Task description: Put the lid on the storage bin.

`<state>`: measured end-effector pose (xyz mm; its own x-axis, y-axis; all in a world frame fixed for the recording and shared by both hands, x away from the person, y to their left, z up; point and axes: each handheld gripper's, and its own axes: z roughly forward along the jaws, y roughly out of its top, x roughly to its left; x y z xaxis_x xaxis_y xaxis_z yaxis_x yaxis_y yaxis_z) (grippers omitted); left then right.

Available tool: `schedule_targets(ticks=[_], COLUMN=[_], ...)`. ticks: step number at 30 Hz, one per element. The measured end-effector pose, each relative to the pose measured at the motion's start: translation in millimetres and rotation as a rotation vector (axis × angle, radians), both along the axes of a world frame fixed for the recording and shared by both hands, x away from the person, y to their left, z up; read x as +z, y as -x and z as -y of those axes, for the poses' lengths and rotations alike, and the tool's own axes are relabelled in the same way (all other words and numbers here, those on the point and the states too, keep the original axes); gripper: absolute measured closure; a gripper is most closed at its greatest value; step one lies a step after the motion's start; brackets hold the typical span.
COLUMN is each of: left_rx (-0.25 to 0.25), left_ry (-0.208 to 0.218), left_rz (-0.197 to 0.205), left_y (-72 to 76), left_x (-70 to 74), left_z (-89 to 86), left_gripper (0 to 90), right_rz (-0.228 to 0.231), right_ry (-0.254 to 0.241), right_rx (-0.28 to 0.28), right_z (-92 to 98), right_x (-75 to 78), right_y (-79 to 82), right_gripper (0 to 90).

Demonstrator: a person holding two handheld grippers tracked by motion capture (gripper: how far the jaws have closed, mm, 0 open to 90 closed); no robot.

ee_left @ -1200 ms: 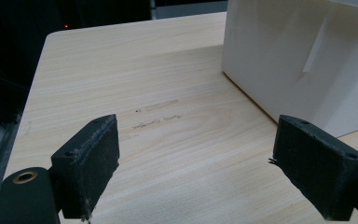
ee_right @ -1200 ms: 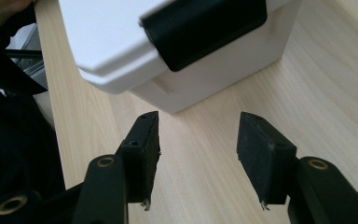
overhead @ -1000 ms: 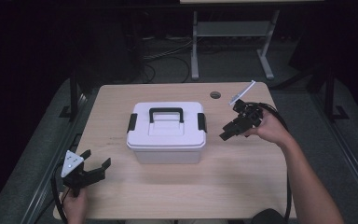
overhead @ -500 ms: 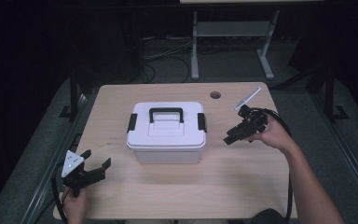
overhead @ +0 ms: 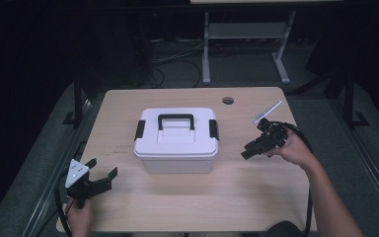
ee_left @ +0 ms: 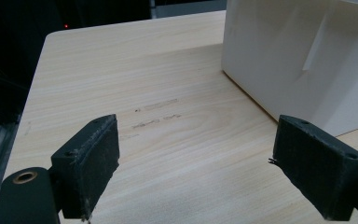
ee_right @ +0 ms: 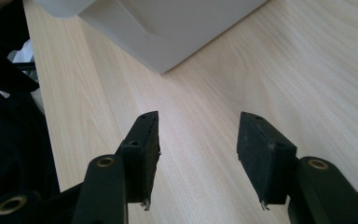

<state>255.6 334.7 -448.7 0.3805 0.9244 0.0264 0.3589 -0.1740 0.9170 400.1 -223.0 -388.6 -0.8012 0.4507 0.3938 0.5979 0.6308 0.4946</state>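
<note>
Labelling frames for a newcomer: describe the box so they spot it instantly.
On the light wooden table, look at the middle: the white plastic lidded storage box sits there, between the two hand-held tongs. Its black top handle and black side latches set it apart.

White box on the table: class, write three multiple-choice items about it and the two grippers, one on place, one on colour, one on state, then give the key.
1. Where does the white box stand?
A. mid-table
B. on the floor
C. at the table's right edge

2. What colour is its carry handle?
A. red
B. black
C. yellow

3. How do the left gripper and right gripper stand?
A. both shut on the box
B. one holding the lid
C. both open, holding nothing

Key: 1 A, wood shows on every side of it; 2 B, dark like the side latches; 3 C, bare table shows between each pair of jaws.
</note>
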Motion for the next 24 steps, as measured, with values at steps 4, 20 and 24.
schedule_targets(ticks=[4, 20, 24], left_rx=[0.001, -0.002, 0.0], left_ry=[0.001, -0.009, -0.009], left_rz=[0.002, 0.0, 0.001], left_y=[0.3, 0.7, 0.9], left_x=[0.6, 0.8, 1.1], left_z=[-0.4, 1.9, 1.9], left_gripper=[13.7, 13.7, 13.7], right_rz=[-0.006, -0.029, -0.031], right_ry=[-0.015, -0.027, -0.031], right_rx=[-0.006, -0.021, -0.026], right_z=[2.3, 11.6, 14.1], right_x=[-3.1, -18.6, -21.1], right_y=[2.4, 11.3, 13.5], right_gripper=[48.2, 48.2, 48.2])
